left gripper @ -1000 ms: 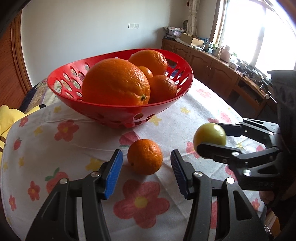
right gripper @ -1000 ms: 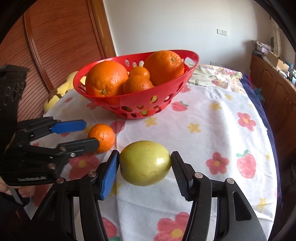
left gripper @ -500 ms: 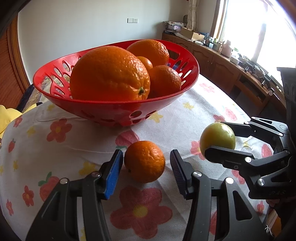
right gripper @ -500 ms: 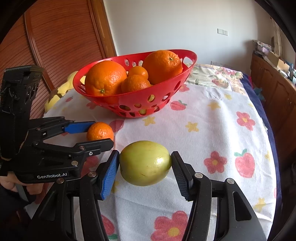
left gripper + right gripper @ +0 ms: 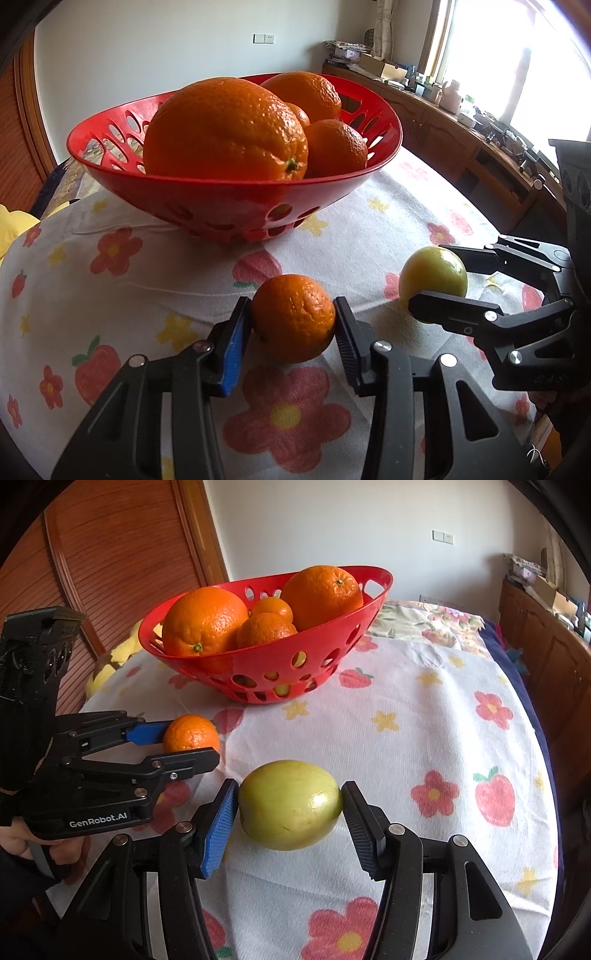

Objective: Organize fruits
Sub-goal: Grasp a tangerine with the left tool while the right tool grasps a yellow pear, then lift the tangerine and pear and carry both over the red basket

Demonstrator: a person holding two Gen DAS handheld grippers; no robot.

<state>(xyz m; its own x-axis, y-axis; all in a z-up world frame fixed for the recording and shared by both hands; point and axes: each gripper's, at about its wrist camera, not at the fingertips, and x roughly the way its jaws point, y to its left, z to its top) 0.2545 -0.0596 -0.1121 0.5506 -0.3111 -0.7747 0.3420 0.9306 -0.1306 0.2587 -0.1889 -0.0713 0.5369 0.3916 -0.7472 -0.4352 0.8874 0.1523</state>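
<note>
A small orange point(image 5: 293, 317) lies on the flowered tablecloth in front of the red basket point(image 5: 229, 199). My left gripper point(image 5: 291, 332) has one finger on each side of it. The jaws are closing, and both pads touch the orange's skin. Just to its right, my right gripper point(image 5: 290, 812) is shut on a yellow-green fruit point(image 5: 290, 814), held low over the cloth. The right wrist view shows the left gripper point(image 5: 184, 744) around the small orange point(image 5: 190, 734). Several oranges point(image 5: 225, 129) fill the basket.
The red basket point(image 5: 280, 661) stands at the back of the table, on the flowered cloth point(image 5: 424, 720). A wooden sideboard point(image 5: 461, 147) runs along the right wall under the window. A wooden panel point(image 5: 110, 554) and something yellow point(image 5: 14, 229) lie at the left. A hand point(image 5: 22, 845) holds the left gripper.
My left gripper slid forward around the small orange and its jaws narrowed from wide apart until the pads met the fruit. The right gripper stayed put with the yellow-green fruit.
</note>
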